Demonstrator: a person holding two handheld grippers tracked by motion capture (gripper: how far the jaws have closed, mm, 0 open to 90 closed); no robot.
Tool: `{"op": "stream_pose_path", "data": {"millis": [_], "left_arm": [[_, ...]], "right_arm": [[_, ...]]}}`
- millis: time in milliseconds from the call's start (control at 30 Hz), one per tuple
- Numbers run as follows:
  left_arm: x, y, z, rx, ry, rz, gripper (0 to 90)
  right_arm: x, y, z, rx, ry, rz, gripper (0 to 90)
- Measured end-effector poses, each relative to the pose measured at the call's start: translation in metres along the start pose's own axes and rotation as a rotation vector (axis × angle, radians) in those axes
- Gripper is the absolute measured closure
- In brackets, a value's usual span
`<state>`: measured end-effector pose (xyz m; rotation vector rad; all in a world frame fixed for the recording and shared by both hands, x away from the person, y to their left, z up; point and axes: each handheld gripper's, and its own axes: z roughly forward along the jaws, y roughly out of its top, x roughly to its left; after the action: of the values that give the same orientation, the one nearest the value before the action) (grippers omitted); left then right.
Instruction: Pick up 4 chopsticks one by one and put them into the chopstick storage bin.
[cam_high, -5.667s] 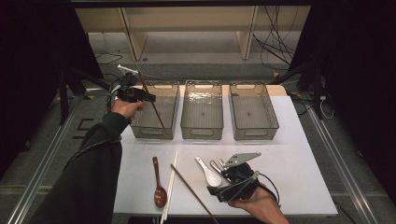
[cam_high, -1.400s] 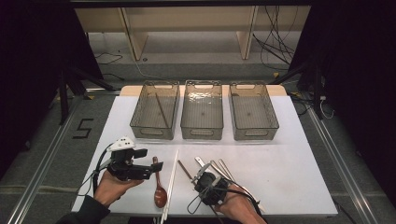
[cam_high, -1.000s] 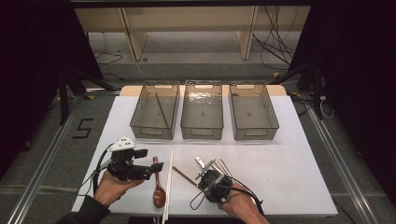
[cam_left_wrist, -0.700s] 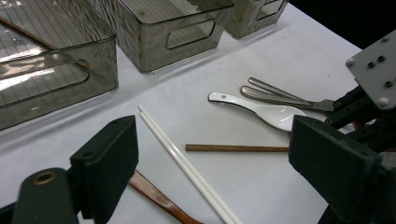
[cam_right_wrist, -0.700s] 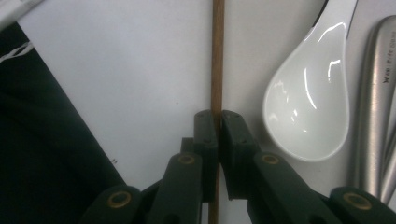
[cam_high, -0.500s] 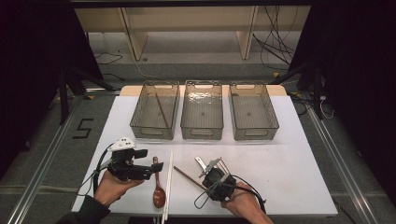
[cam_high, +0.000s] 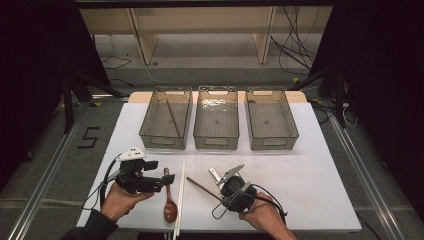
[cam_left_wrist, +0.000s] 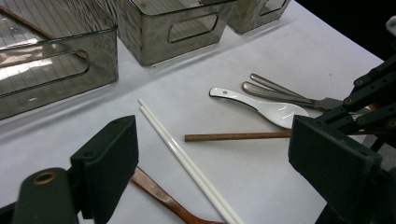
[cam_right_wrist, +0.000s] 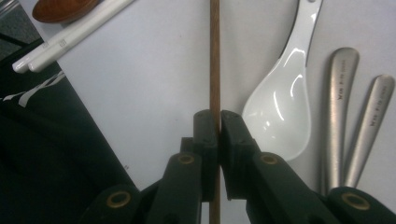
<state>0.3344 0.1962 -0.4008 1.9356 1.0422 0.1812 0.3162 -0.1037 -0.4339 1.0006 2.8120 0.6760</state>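
The right gripper (cam_right_wrist: 215, 128) is clamped on a brown wooden chopstick (cam_right_wrist: 215, 56), its two black jaws pressed against the stick from either side near one end. From the high view this gripper (cam_high: 231, 192) sits at the near edge of the white desk (cam_high: 320, 175), and the wooden chopstick (cam_high: 202, 189) runs out from it slanting away to the left, low over the desk.

Taking that chopstick as the landmark: just beside it, on its gripper side, lies a white ceramic spoon (cam_right_wrist: 282, 102), bowl up, and past the spoon two metal handles (cam_right_wrist: 338, 107) lie side by side. On the chopstick's other side, a pair of white chopsticks (cam_high: 179, 197) lies together on the desk, and beyond them rests a brown wooden spoon (cam_high: 169, 205).

The left gripper (cam_high: 165, 179) is held just above the desk beyond the wooden spoon, its jaws standing wide apart with nothing between them.

Well beyond the chopstick, across the desk, three clear bins (cam_high: 216, 117) stand in a row; the leftmost bin (cam_high: 165, 117) holds another brown stick (cam_high: 173, 118) lying slanted in it.
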Motion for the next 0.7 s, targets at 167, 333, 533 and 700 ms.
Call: {"op": "stream_pose_path", "data": {"millis": [167,333,533,700], "left_arm": [[0.000,0.000,0.000,0.008,0.000,0.000,15.4],[0.001,0.000,0.001,0.016,-0.002,-0.010,15.5],[0.000,0.000,0.004,0.017,-0.023,-0.061,15.5],[-0.005,0.002,0.011,0.033,-0.064,-0.103,15.5]], "right_arm": [[-0.004,-0.001,-0.006,-0.019,0.008,0.011,86.4],[-0.007,0.000,-0.013,-0.054,0.006,0.026,86.4],[-0.010,0.002,-0.028,-0.123,-0.002,0.033,86.3],[-0.012,0.005,-0.038,-0.196,-0.012,0.038,86.3]]}}
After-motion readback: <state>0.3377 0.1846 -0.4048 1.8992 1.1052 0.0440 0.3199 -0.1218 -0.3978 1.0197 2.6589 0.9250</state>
